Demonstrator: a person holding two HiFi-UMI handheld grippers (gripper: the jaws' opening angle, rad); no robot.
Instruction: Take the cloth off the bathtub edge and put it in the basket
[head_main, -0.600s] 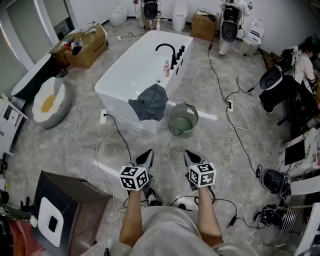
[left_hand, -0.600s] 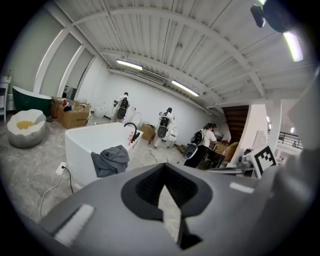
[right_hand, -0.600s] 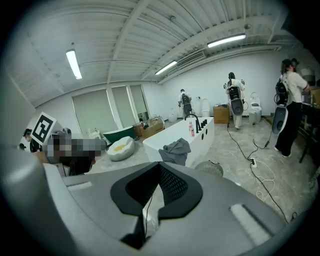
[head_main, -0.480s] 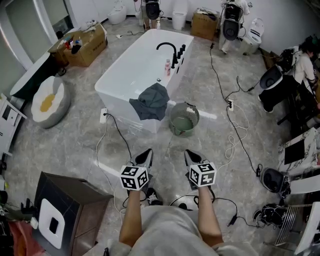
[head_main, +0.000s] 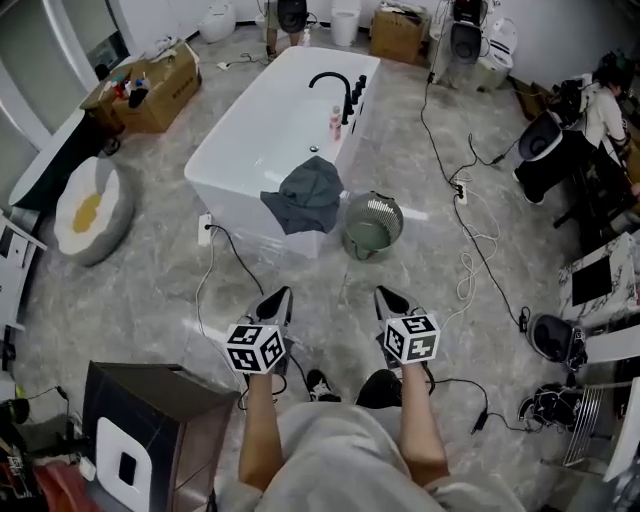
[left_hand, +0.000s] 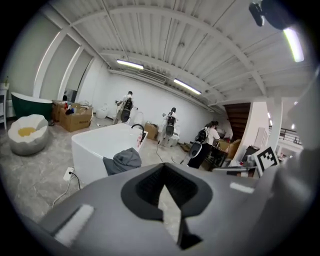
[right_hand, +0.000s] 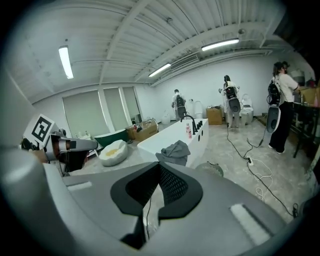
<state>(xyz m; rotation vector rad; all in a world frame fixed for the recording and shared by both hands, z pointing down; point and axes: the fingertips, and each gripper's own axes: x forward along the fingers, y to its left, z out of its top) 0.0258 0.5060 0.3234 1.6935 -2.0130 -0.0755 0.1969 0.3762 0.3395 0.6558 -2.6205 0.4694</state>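
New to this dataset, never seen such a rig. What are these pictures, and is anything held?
No robot: a person holds a two-jaw gripper in each hand, the left gripper and the right gripper. The top-down picture comes from a camera on the person's head; the other two from cameras riding on each gripper, looking along its jaws. Ahead on the floor stands a white bathtub, a grey cloth draped over its near edge, a mesh basket beside it. Both grippers' jaws are shut and hold nothing.
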